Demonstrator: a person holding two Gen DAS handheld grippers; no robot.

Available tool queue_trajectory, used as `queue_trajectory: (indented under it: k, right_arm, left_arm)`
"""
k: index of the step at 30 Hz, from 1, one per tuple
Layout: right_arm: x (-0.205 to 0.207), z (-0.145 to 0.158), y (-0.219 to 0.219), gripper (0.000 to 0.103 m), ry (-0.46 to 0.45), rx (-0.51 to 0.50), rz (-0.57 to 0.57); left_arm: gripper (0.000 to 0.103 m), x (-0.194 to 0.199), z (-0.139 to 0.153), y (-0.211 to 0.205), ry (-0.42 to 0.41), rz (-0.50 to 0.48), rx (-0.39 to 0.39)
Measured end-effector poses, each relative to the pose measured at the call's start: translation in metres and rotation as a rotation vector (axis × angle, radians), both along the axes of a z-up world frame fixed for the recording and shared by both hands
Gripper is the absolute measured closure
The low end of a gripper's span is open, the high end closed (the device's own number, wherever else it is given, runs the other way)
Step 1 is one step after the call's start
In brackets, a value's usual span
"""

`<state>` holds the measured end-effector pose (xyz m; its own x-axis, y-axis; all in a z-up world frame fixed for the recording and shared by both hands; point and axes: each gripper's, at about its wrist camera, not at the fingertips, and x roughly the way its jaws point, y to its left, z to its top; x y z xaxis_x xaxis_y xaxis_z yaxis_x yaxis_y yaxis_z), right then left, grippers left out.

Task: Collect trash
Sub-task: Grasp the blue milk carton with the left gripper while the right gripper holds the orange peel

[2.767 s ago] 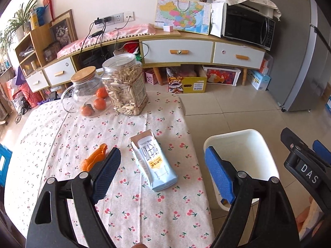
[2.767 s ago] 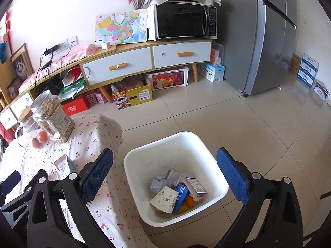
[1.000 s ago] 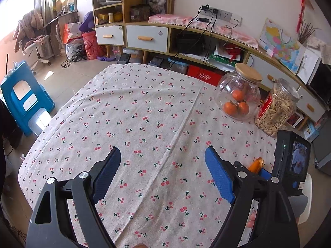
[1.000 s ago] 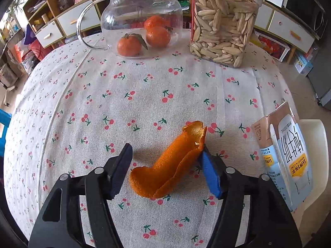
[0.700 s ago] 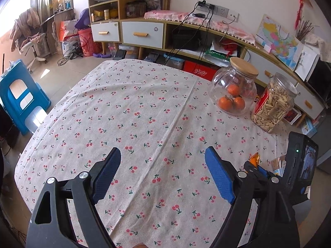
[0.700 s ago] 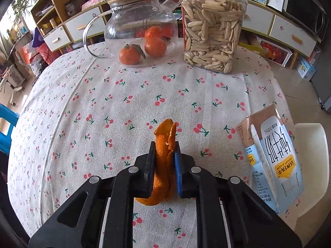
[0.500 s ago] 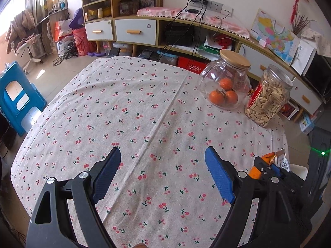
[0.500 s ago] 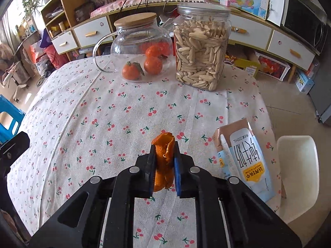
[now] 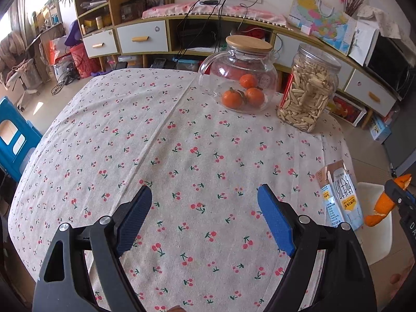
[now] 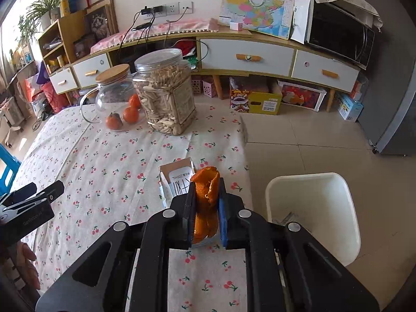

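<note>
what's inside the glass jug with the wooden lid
Three small oranges sit at the bottom of the glass jug; the rest looks empty. The wooden lid hides the jug's top.

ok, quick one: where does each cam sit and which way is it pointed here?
Left wrist: on the left claw, open above the tablecloth, facing the teapot and sideboard.
Right wrist: on the right claw, shut on orange peel, facing the seed jar; white bin to its right.
Shared: teapot, seed jar, milk carton, peel.
</note>
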<state>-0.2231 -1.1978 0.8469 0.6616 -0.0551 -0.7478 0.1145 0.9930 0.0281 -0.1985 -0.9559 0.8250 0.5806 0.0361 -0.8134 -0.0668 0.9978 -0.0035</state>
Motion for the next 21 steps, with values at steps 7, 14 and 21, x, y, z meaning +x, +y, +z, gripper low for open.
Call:
queue_trajectory:
  k: [7,14,21]
  right_arm:
    - [-0.018,0.001,-0.067,0.089,-0.022,0.015,-0.104]
    - [-0.032,0.001,-0.112,0.089,-0.03,0.061,-0.159]
    - [-0.04,0.003,-0.137,0.089,-0.04,0.057,-0.191]
  left_arm:
    - [0.022,0.004,-0.019,-0.057,0.045,-0.035,-0.01]
    - [0.021,0.013,-0.029,-0.126,0.087,-0.07,-0.049]
    - [0.015,0.027,-0.043,-0.177,0.142,-0.072,-0.068]
